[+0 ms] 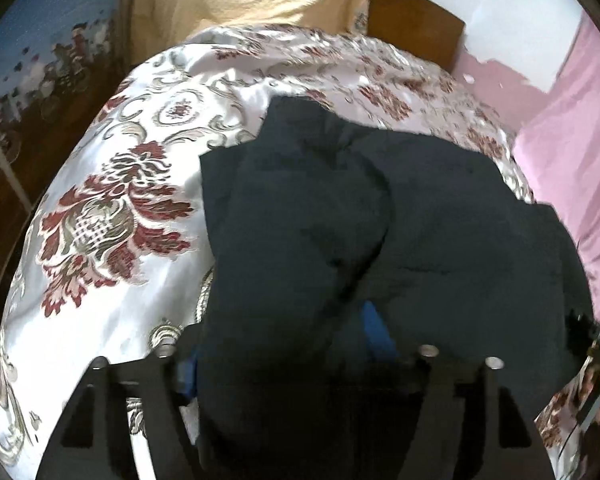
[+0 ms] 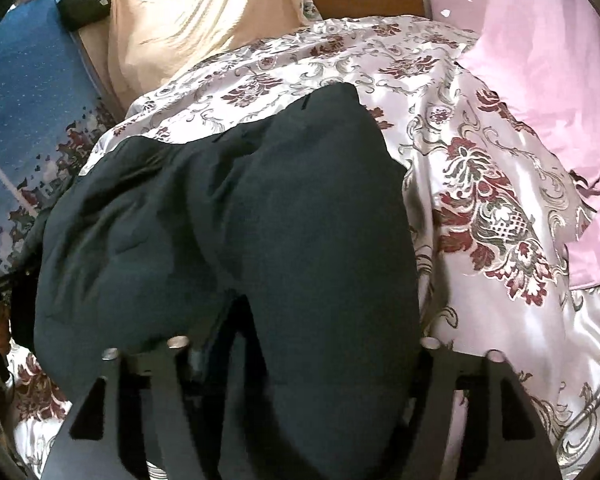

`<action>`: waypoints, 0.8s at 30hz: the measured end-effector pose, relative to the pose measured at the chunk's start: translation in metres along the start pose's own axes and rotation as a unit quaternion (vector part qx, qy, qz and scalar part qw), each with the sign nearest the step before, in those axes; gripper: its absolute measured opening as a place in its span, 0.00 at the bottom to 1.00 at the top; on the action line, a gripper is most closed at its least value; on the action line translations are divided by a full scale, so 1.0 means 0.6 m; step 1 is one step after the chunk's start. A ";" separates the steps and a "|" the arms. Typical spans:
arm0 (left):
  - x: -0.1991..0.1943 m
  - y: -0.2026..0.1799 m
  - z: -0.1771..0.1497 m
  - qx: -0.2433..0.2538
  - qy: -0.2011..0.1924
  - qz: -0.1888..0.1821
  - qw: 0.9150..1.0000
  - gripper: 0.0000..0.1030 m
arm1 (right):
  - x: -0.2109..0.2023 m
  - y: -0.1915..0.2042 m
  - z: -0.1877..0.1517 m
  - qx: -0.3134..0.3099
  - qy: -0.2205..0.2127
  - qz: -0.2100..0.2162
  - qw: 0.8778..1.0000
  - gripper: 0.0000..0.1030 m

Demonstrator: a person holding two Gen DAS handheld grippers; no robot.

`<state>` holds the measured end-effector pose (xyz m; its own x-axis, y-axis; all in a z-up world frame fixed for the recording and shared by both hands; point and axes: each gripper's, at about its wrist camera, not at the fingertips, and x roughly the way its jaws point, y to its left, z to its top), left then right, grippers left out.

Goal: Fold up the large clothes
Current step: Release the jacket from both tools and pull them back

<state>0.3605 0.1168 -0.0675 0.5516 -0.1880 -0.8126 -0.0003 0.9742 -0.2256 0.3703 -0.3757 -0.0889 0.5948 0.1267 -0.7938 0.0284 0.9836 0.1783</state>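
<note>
Both grippers pitched steeply down; left gripper [image 1: 296, 364] and right gripper [image 2: 304, 352] each spread wide, dark garment [image 1: 380, 232] bunched between the fingers, lying on the floral bedspread [image 1: 112, 208] ahead. Only the right view shows a black bag [image 2: 85, 4] far left.

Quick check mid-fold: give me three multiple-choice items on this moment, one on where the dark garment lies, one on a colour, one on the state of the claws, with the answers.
1. The dark garment lies on:
A. a floral bedspread
B. a wooden floor
C. a chair

2. The cloth at the right side of the right wrist view is:
A. green
B. pink
C. black

3. Both claws are:
A. clamped on a hanger
B. out of view
C. open, garment between the fingers

Answers:
1 A: the floral bedspread surrounds it.
2 B: it shows pink.
3 C: the left claw and the right claw stand wide.
</note>
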 end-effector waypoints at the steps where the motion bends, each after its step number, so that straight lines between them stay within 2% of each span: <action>1: -0.003 0.002 0.000 -0.003 -0.004 0.003 1.000 0.81 | -0.003 0.001 -0.002 -0.002 -0.004 -0.007 1.000 0.75; 2: -0.010 0.003 -0.002 -0.007 -0.014 0.008 1.000 0.84 | -0.006 0.003 -0.003 -0.005 -0.009 -0.011 1.000 0.85; 3: -0.017 0.001 -0.003 -0.007 -0.022 0.012 1.000 0.86 | -0.010 0.003 -0.004 -0.006 -0.012 -0.013 1.000 0.90; 9: -0.049 -0.023 -0.015 0.020 -0.052 0.036 0.998 0.93 | -0.037 0.007 -0.011 0.000 -0.040 -0.024 0.999 0.98; 16: -0.073 -0.057 -0.033 0.040 -0.068 0.070 0.994 1.00 | -0.073 0.012 -0.024 0.009 -0.081 -0.031 0.996 0.98; 24: -0.114 -0.087 -0.060 0.047 -0.105 0.073 0.991 1.00 | -0.113 0.027 -0.039 0.011 -0.119 -0.038 0.992 0.99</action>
<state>0.2926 0.0741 -0.0196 0.7130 -0.0229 -0.7008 -0.0210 0.9983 -0.0540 0.3115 -0.3651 -0.0457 0.7631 0.0154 -0.6461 0.0962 0.9859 0.1371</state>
